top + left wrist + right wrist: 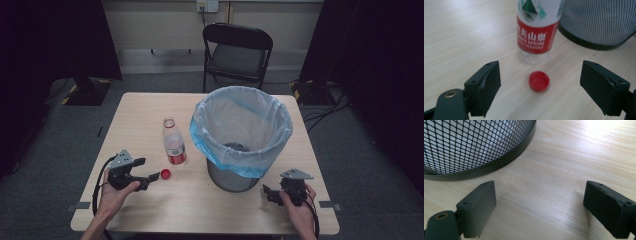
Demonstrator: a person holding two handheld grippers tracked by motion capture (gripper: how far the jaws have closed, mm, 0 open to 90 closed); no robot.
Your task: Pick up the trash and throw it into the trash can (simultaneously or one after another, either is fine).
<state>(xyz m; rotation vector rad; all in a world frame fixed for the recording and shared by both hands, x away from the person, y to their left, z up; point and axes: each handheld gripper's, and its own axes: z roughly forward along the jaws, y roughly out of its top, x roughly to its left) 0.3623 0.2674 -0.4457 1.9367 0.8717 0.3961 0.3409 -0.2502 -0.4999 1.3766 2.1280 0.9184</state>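
We are hovering our left gripper (pixel 540 86), jaws spread and empty, over the small red plastic cap (pixel 538 80) lying near the table's (pixel 150 115) front-left edge beside the clear plastic bottle (pixel 174 142), risking nudging that uncapped bottle over, while our right gripper (pixel 539 207) is idling wide open.

Dim dark-edged room, overhead table glare.

A pale wooden tabletop (pixel 150 115) carries three things: an uncapped water bottle (pixel 174 142) standing upright near the middle, a red cap (pixel 165 174) lying just beside its base, and a mesh bin (pixel 241 135) lined with a blue bag.
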